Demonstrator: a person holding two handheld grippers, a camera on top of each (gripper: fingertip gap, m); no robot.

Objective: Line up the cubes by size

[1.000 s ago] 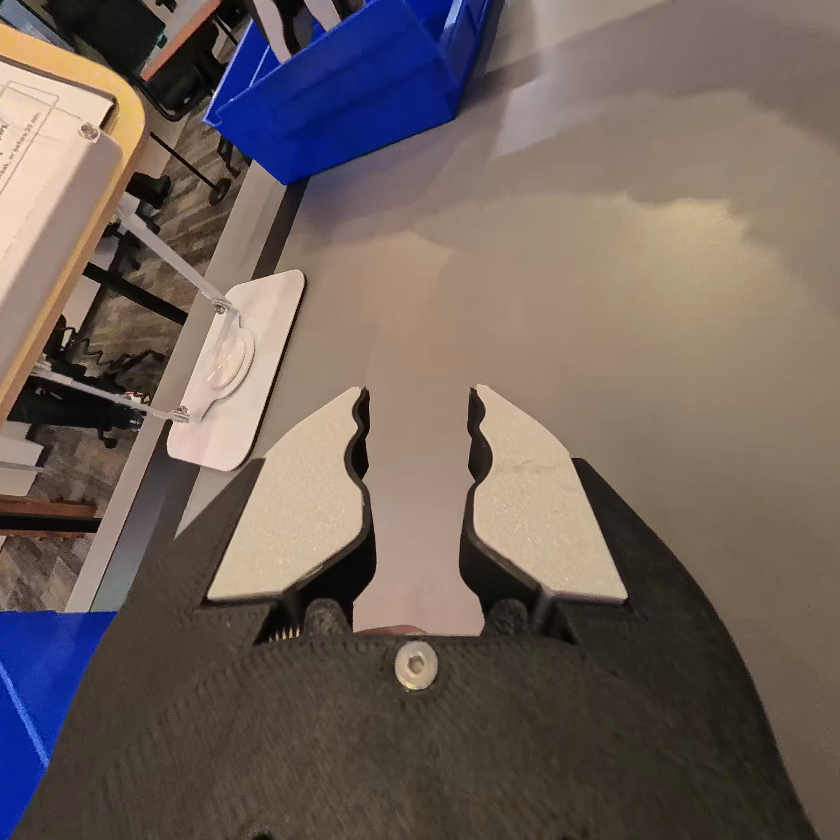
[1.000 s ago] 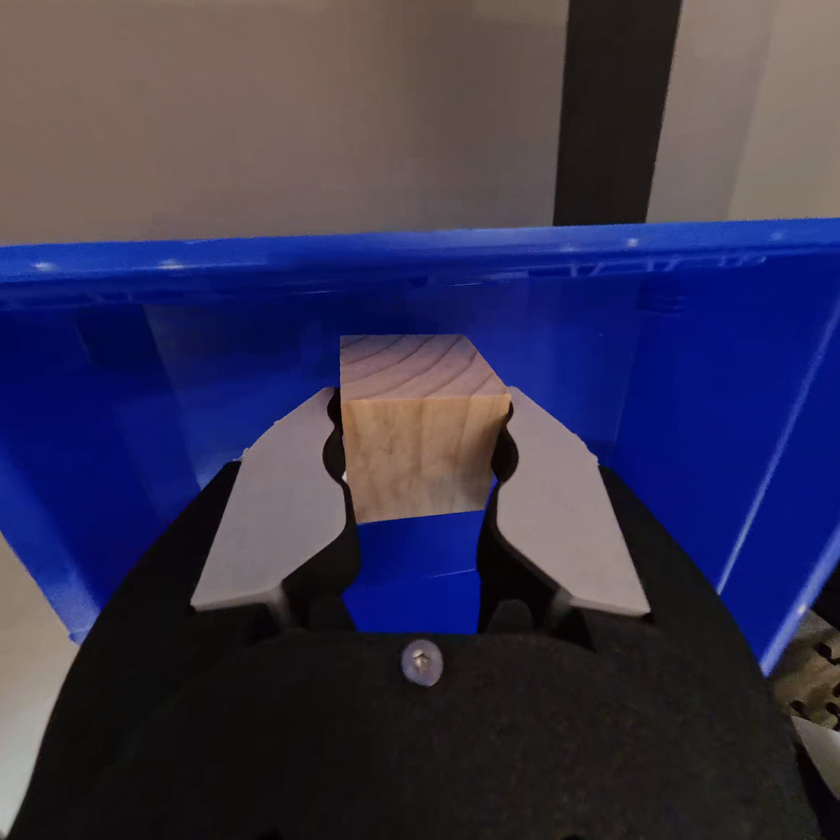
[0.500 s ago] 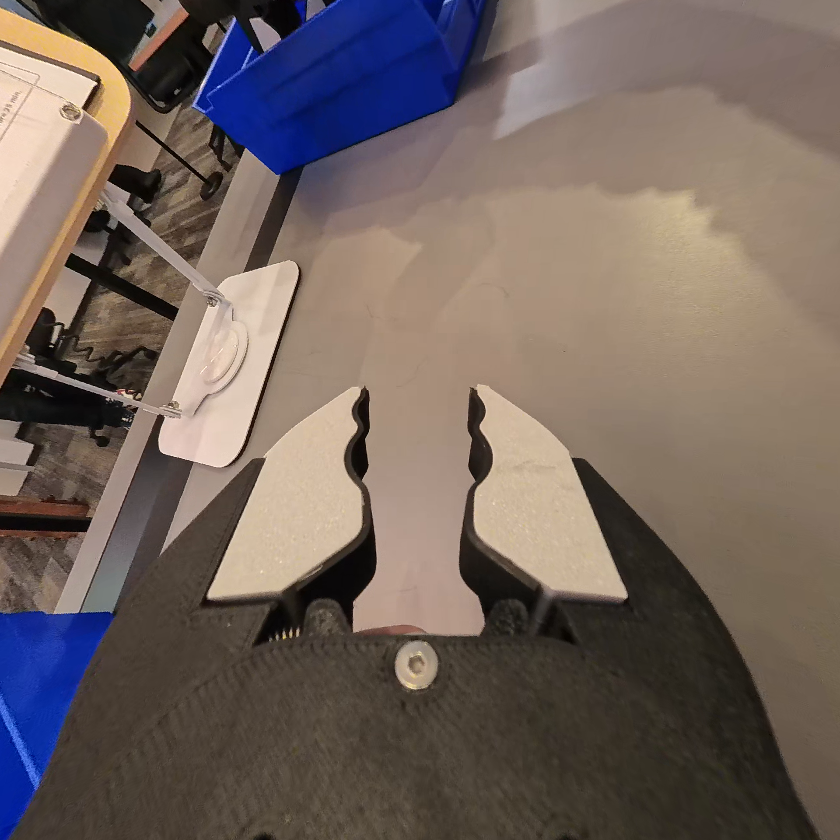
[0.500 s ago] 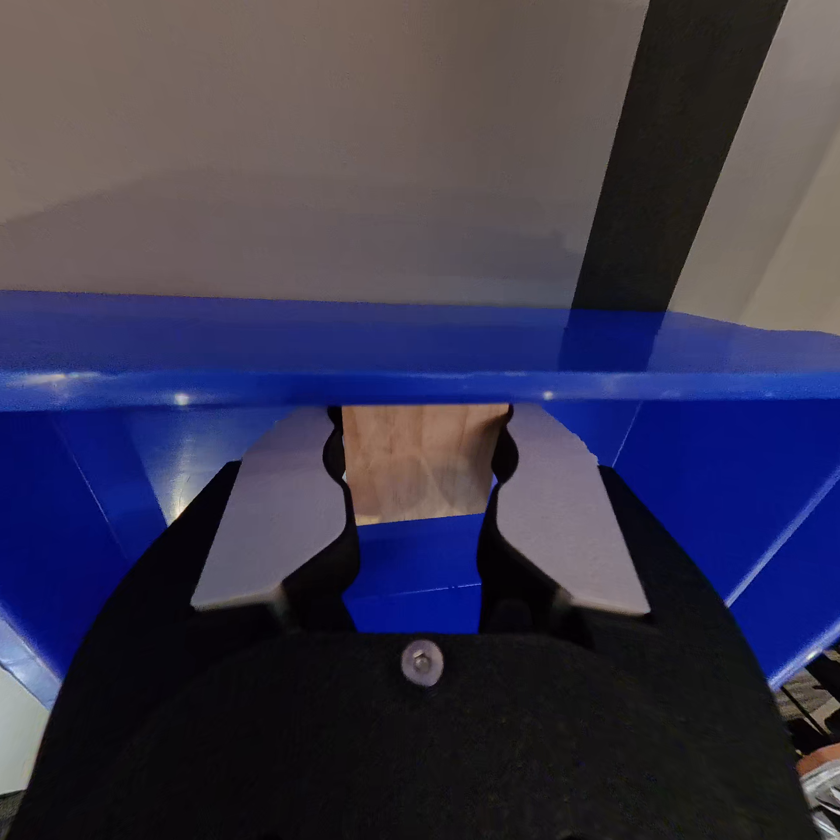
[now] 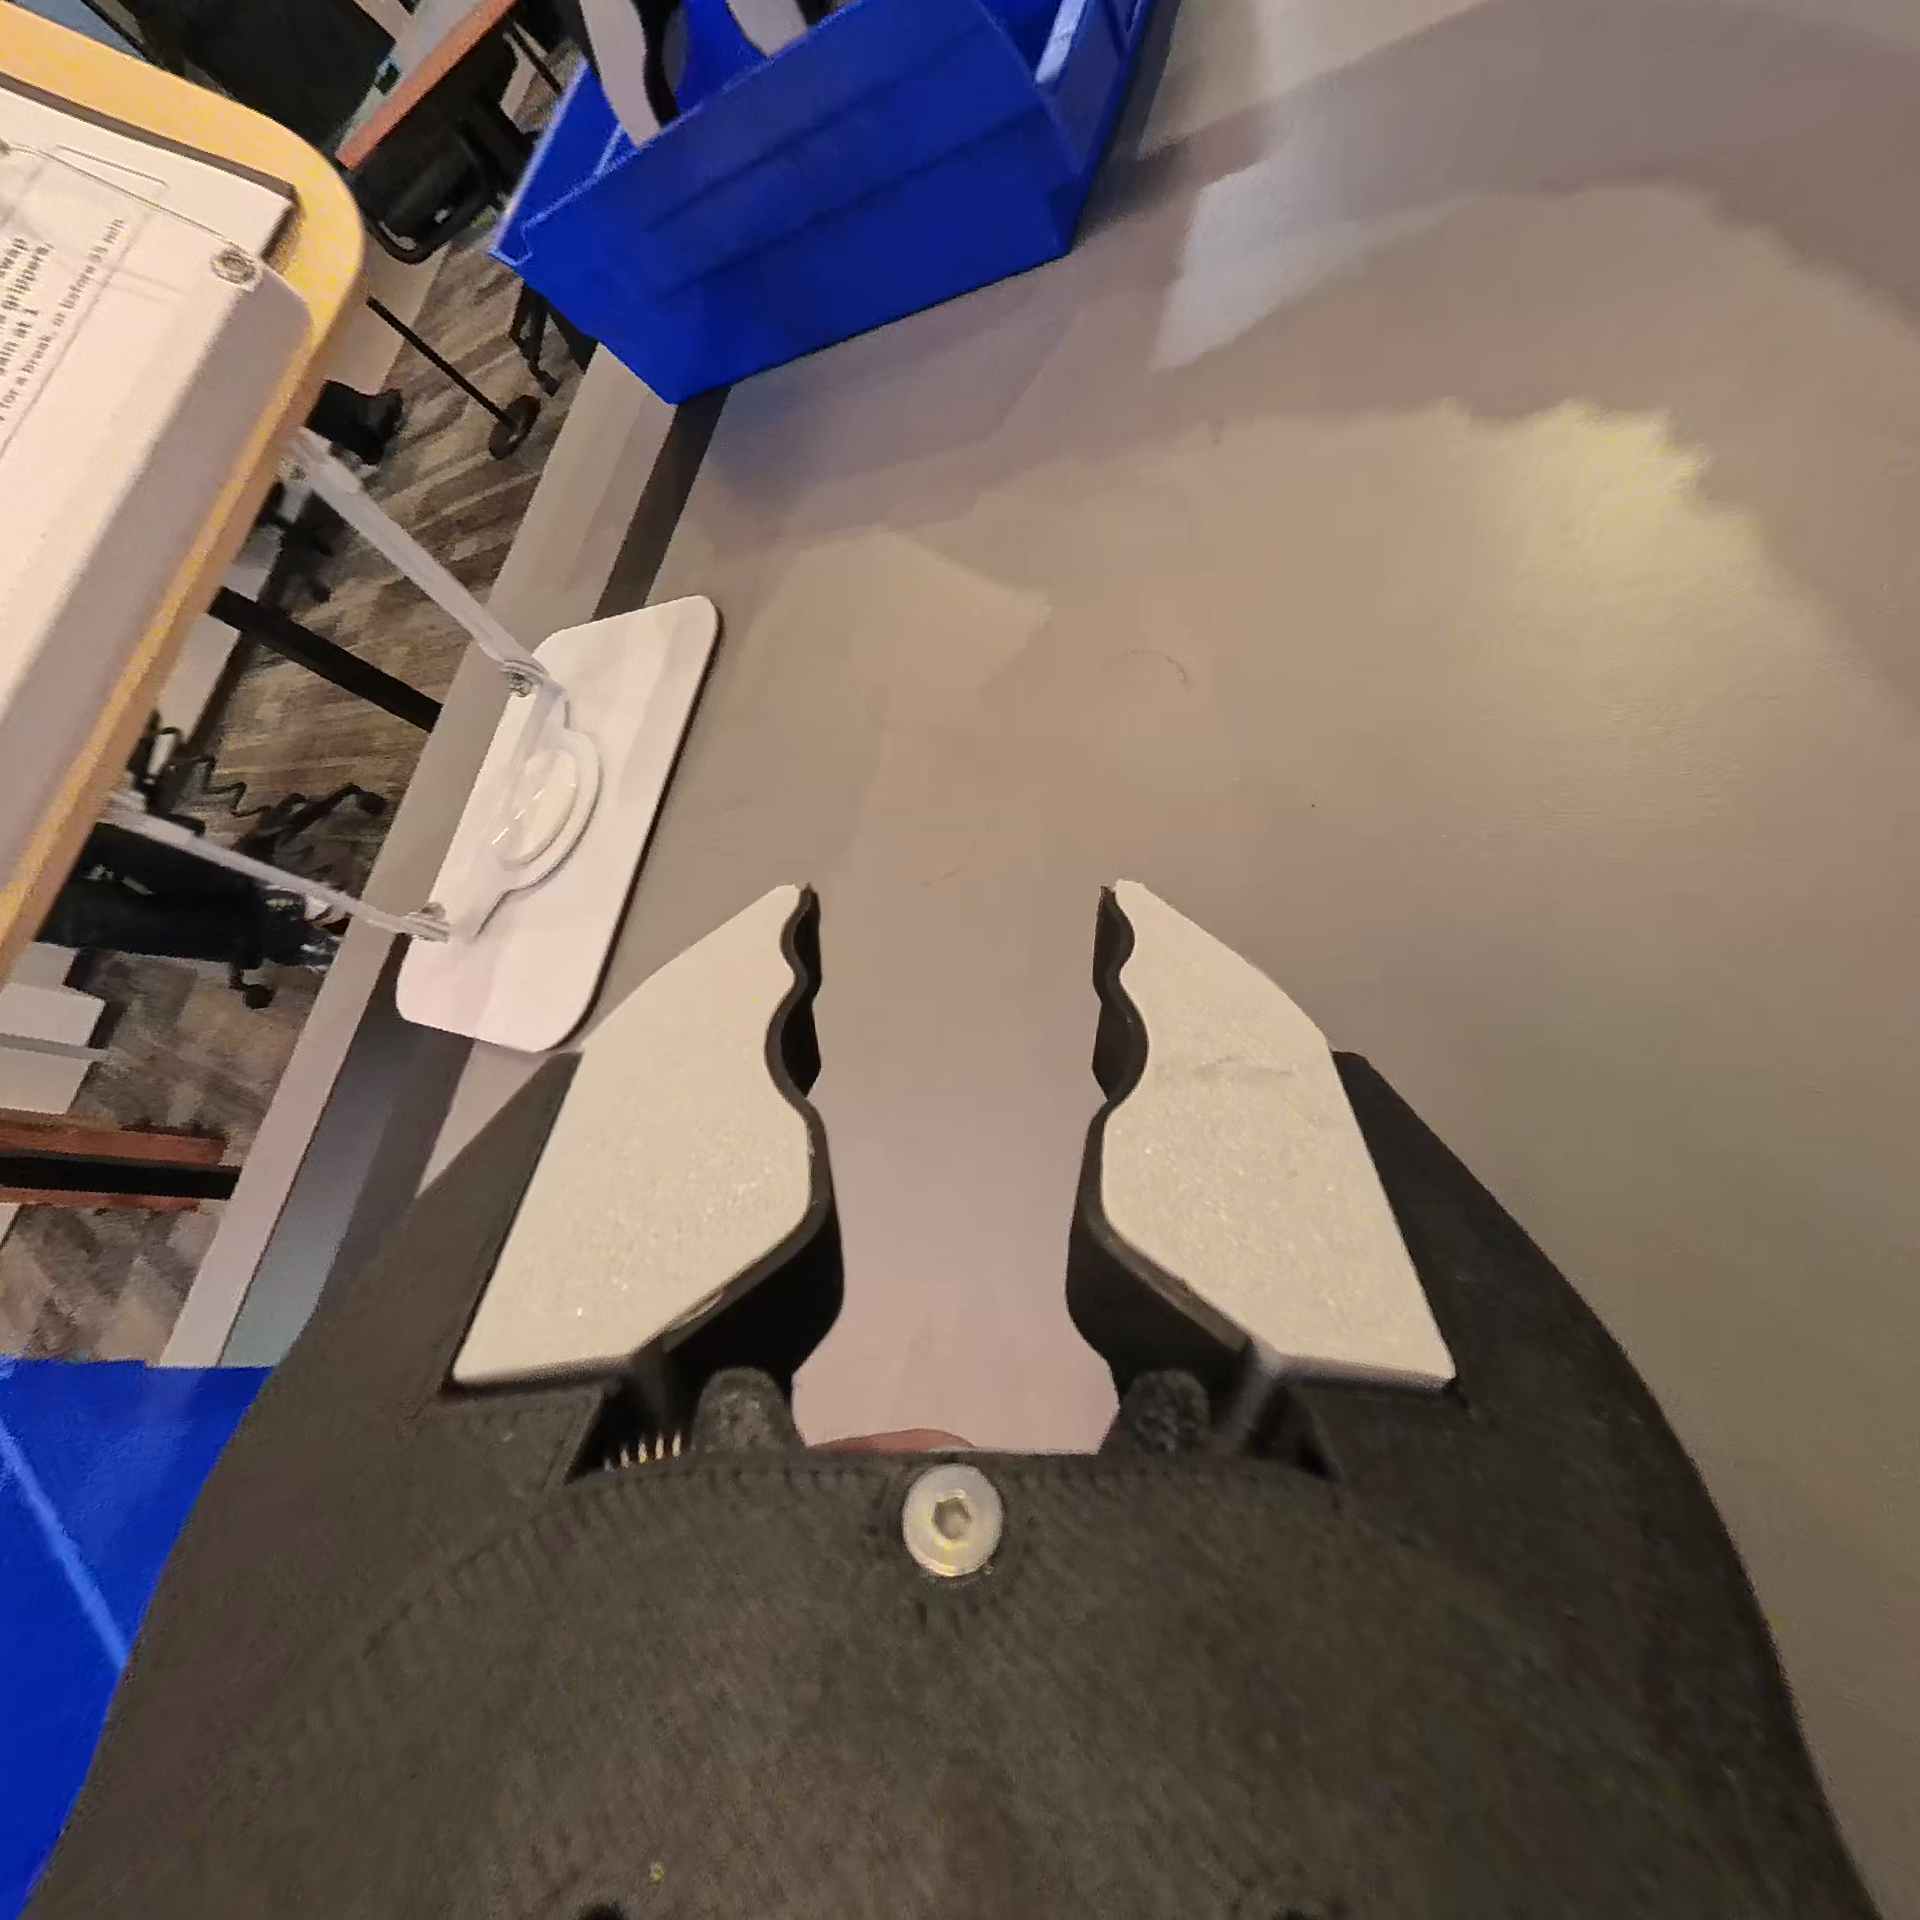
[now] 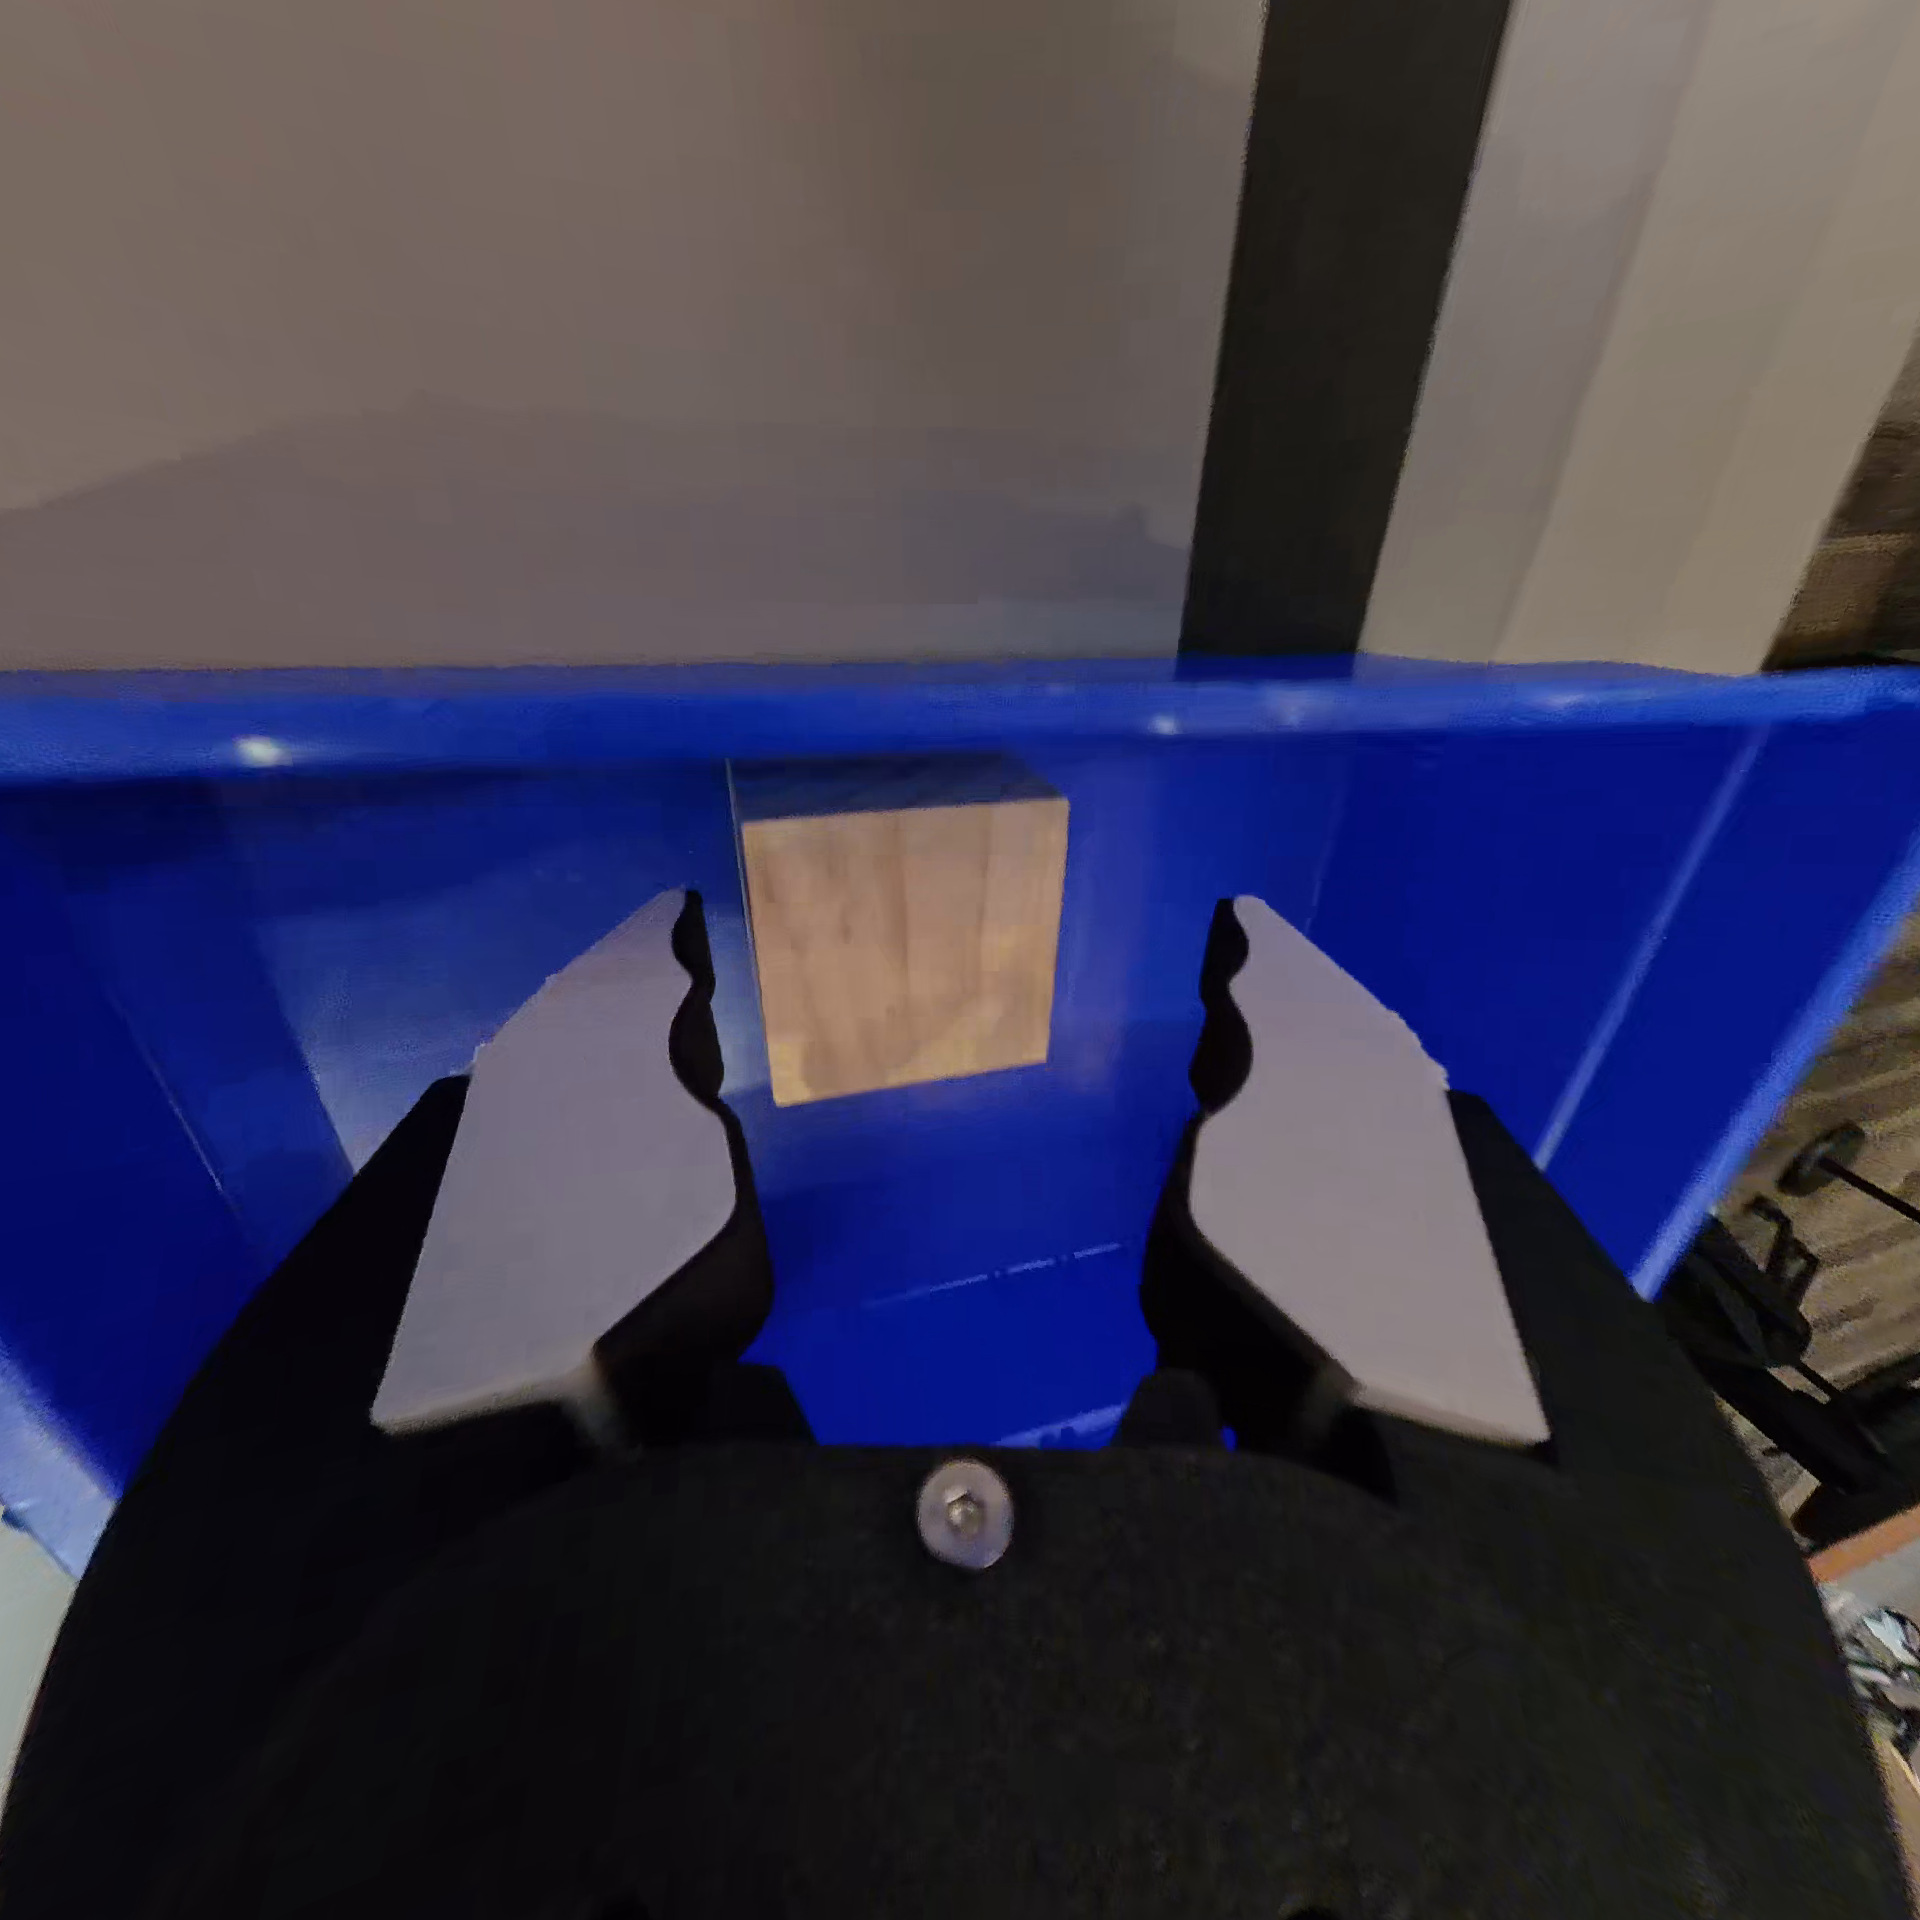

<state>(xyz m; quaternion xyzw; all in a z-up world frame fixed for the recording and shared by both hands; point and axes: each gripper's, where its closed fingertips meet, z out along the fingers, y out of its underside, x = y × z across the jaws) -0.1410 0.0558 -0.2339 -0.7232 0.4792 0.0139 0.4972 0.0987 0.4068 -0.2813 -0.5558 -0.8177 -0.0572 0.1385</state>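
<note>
The right gripper (image 6: 956, 904) reaches into a blue bin (image 6: 1455, 935) with its fingers (image 6: 582, 1122) spread wide. A wooden cube (image 6: 904, 951) sits inside the bin just ahead of the fingertips, between their lines and nearer the left finger; blue shows on both sides of it, so neither pad presses on it and it is not gripped. Whether the cube rests on the bin floor or against the far wall, I cannot tell. Beyond the bin's far rim stand a pale wall and a dark upright post (image 6: 1340, 332). The left gripper (image 5: 956, 894) hangs over a bare grey desk (image 5: 1351, 727), fingers (image 5: 675, 1143) apart with only desk surface showing between them. Left of its fingers, at the desk edge, lies a white plate (image 5: 623, 727) carrying a clear bracket. Far ahead and slightly left sits another blue bin (image 5: 831, 229), and a further blue bin's corner (image 5: 62, 1558) shows behind and to the left.
</note>
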